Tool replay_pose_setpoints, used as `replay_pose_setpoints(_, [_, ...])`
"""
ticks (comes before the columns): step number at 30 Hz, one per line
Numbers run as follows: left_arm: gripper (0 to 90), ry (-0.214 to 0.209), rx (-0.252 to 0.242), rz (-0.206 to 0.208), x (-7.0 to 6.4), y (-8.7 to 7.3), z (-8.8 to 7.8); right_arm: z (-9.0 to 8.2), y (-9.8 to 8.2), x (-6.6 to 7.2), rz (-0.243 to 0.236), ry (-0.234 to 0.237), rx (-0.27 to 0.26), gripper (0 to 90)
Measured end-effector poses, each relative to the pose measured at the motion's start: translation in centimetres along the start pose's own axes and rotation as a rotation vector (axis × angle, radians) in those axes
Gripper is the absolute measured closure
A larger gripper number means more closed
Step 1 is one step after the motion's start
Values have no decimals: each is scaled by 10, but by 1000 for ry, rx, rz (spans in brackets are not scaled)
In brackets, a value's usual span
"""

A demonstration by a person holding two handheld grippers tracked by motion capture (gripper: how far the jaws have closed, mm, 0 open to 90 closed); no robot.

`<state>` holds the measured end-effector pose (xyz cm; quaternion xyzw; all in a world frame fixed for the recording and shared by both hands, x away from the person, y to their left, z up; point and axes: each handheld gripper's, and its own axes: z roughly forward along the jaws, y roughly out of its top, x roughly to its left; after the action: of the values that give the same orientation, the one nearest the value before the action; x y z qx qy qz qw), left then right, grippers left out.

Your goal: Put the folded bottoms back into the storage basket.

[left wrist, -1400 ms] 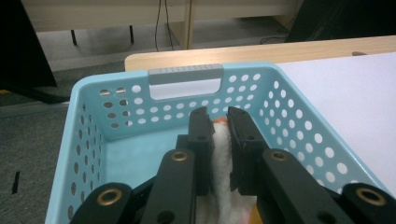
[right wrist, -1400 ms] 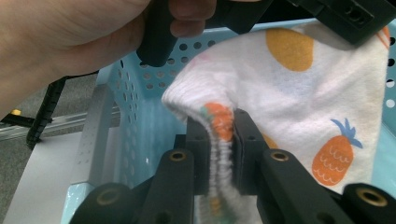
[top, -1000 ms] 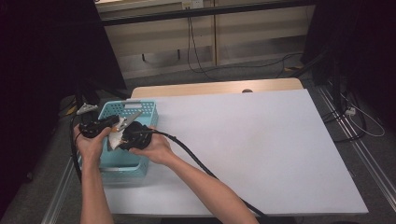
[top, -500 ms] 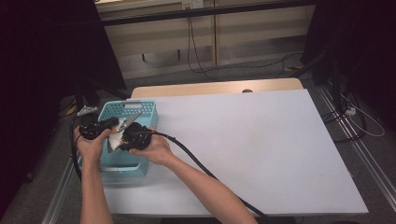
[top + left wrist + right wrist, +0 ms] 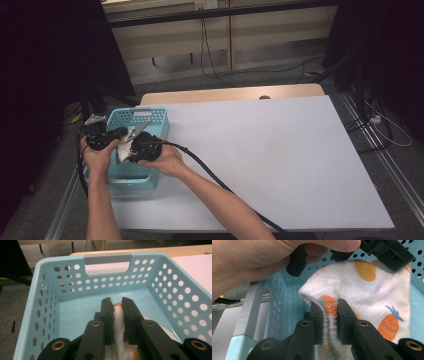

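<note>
A white cloth with orange fruit prints [image 5: 374, 290] hangs inside a light blue perforated basket [image 5: 145, 114] at the table's left edge. My left gripper [image 5: 117, 302] is shut on a fold of the cloth [image 5: 118, 322], its jaws pointing toward the basket's handle wall [image 5: 107, 258]. My right gripper [image 5: 329, 303] pinches the cloth's ribbed edge; its jaws have just been opening slightly, with the cloth still pressed between them. In the high view both grippers, left [image 5: 120, 133] and right [image 5: 127, 151], meet over the basket with the cloth [image 5: 121, 153] between them.
The white table [image 5: 280, 160] stretches to the right of the basket. A wooden strip [image 5: 230, 94] runs along its far edge. The right gripper's black cable [image 5: 210, 172] trails across the table toward the front. A hand [image 5: 262, 257] sits close above the cloth.
</note>
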<state>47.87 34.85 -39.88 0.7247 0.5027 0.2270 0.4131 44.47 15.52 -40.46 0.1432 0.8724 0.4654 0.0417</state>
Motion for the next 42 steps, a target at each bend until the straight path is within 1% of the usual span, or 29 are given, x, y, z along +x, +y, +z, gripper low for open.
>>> replay_pose_setpoints(5, [796,6,-6,12,-1,0,0,-1,0,-1,5,0,-1,747])
replay_pose_setpoints(6, [789,9,-8,9,-1,0,1,-1,0,-1,4,0,0,723])
replay_pose_setpoints(8, [764,4,-10,5,0,0,1,-1,0,-1,10,-6,-1,633])
replay_pose_setpoints(10, [742,1,0,14,0,0,1,-1,0,-2,18,-16,1,606])
replay_pose_setpoints(13, [680,-2,-8,11,0,-1,2,-1,-1,-3,23,-19,3,523])
replay_pose_setpoints(14, [656,1,-12,15,0,0,1,-1,-1,-4,24,-18,2,522])
replay_pose_setpoints(16, [609,4,-19,4,0,0,1,-1,-1,-4,27,-18,3,497])
replay_pose_setpoints(20, [535,10,-16,3,1,-1,-1,-2,-1,-4,20,-21,4,488])
replay_pose_setpoints(23, [445,29,-16,9,1,-1,-2,-2,-1,-4,17,-22,5,472])
replay_pose_setpoints(27, [380,59,-27,3,2,-1,-5,-3,-2,-4,20,-24,-2,465])
replay_pose_setpoints(31, [277,76,-61,-7,4,-2,-9,-6,-2,-4,26,-18,-16,439])
replay_pose_setpoints(32, [258,78,-71,-4,4,-2,-10,-7,-2,-4,25,-19,-19,430])
replay_pose_setpoints(33, [251,88,-80,-3,4,-2,-11,-8,-2,-5,25,-21,-23,417])
replay_pose_setpoints(35, [248,86,-92,-3,3,-1,-14,-10,-2,-5,28,-20,-31,403])
replay_pose_setpoints(37, [187,87,-94,4,3,-1,-15,-12,-2,-5,29,-24,-40,384])
replay_pose_setpoints(39, [138,94,-102,10,2,0,-16,-13,-2,-6,35,-24,-46,345])
replay_pose_setpoints(42, [91,98,-113,12,0,2,-18,-15,-3,-8,40,-28,-43,301])
